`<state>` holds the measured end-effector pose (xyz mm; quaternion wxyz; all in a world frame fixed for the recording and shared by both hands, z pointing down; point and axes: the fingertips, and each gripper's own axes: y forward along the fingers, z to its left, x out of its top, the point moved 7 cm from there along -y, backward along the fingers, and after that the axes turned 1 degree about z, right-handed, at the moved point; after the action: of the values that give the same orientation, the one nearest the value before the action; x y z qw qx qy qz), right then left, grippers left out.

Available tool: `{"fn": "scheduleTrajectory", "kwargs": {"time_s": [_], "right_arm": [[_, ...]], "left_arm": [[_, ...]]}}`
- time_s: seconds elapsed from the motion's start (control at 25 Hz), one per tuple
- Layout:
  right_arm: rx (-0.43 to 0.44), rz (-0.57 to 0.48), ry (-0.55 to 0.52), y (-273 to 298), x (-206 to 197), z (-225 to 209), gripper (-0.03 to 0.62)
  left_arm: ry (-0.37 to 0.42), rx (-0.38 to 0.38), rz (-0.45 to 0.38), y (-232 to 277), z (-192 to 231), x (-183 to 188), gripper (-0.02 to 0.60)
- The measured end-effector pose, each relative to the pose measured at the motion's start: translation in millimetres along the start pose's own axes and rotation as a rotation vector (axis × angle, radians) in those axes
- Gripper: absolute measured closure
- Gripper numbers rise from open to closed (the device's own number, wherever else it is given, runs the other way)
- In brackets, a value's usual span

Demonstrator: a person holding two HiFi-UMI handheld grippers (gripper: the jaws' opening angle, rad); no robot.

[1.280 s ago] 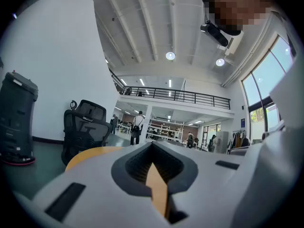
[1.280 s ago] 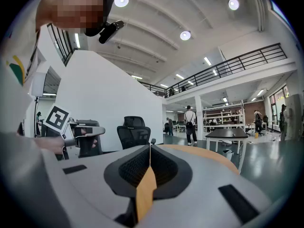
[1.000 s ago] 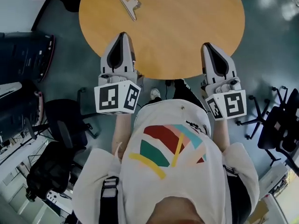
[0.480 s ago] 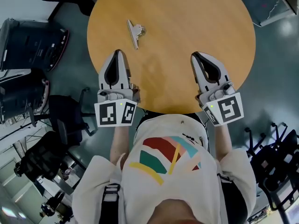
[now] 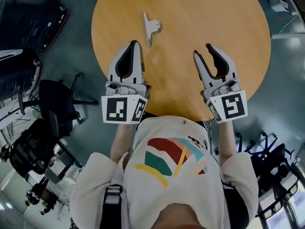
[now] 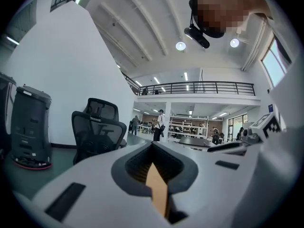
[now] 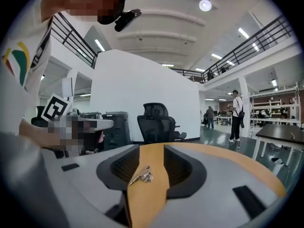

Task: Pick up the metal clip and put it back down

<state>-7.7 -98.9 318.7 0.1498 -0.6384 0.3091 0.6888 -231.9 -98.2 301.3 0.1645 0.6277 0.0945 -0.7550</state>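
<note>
the task is barely beginning: the metal clip (image 5: 150,26) is lying untouched on the bench (image 5: 224,23), toward the bench's far left part. the left claw (image 5: 135,44) is hovering over the bench's near left edge, jaws together and empty. the right claw (image 5: 203,52) is hovering over the bench's near right part, jaws opening with nothing between them; the clip is showing beyond their gap, probably lying flat. reaching, gripping, lifting and setting down are all remaining.

One metal clip (image 5: 151,27), one table (image 5: 200,18)
</note>
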Motion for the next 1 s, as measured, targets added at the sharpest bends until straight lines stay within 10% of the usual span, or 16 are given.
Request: {"fn": "scheduleTrajectory", "kwargs": {"time_s": [0.32,1.0], "right_arm": [[0.161,0.12,-0.133,99.5,-24.2,-9.3,0.298],[0.703,0.44,-0.364,278.7,-125.1,-5.6,0.298]], "left_arm": [[-0.048,0.024,0.044,31.2,49.3,-24.7,0.538],[-0.162,0.122,0.169,97.4,138.1,-134.6,0.538]]}}
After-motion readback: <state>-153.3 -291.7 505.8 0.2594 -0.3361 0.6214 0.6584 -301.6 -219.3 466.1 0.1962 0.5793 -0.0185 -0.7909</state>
